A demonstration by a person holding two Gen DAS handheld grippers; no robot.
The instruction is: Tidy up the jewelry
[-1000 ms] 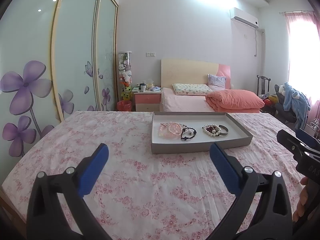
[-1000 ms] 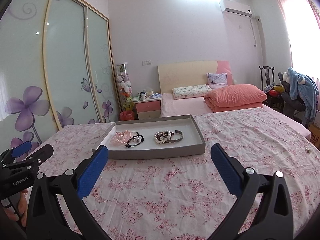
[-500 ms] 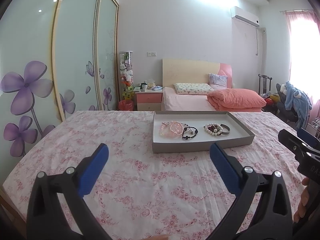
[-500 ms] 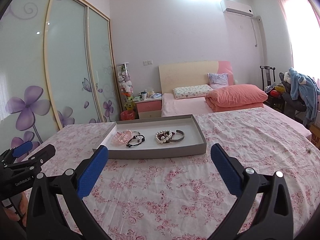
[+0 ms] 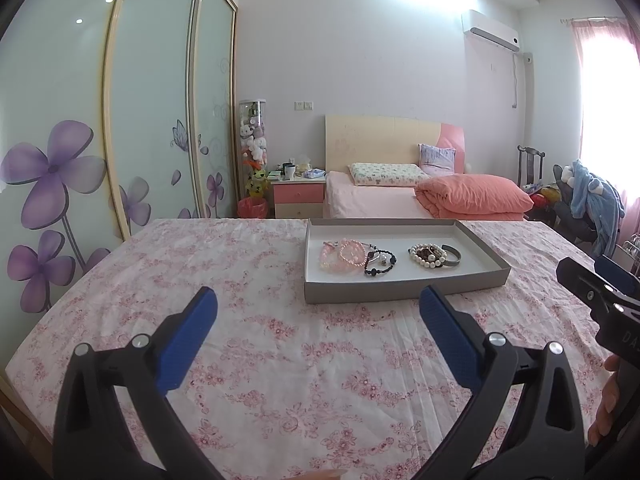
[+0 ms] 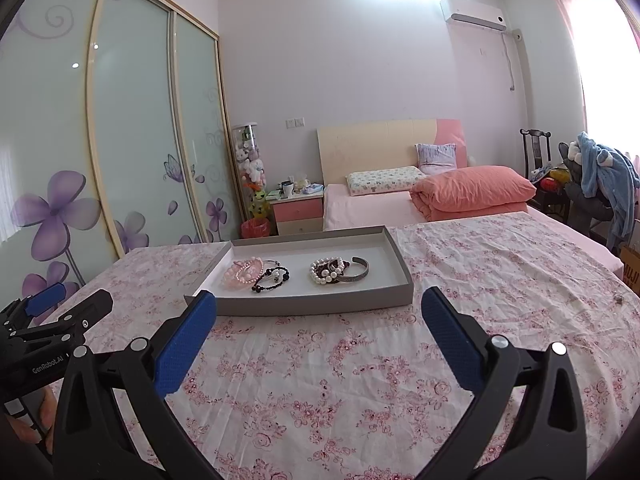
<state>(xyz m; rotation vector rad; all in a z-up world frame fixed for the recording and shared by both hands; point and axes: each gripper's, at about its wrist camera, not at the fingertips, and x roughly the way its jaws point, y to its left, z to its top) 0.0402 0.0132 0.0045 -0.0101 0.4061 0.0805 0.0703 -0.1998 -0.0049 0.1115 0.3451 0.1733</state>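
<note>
A shallow grey tray (image 5: 404,292) (image 6: 316,306) lies on the pink floral cloth. In it lie pink bead bracelets (image 5: 344,255) (image 6: 242,272), a black bead bracelet (image 5: 380,263) (image 6: 272,278), a pearl bracelet (image 5: 427,255) (image 6: 327,270) and a silver bangle (image 5: 454,258) (image 6: 358,270). My left gripper (image 5: 318,312) is open and empty, short of the tray's near wall. My right gripper (image 6: 320,314) is open and empty, just in front of the tray. Each gripper shows in the other's view: the right (image 5: 596,284), the left (image 6: 60,316).
The cloth-covered surface (image 5: 280,360) runs wide on all sides of the tray. Behind it stand a bed with an orange quilt (image 5: 472,196), a pink nightstand (image 5: 298,198) and a sliding wardrobe (image 5: 120,120) at left. A chair with blue clothes (image 5: 592,204) is at right.
Both grippers have drifted slightly; the tray sits a little further right and lower in both views. Both stay open and empty.
</note>
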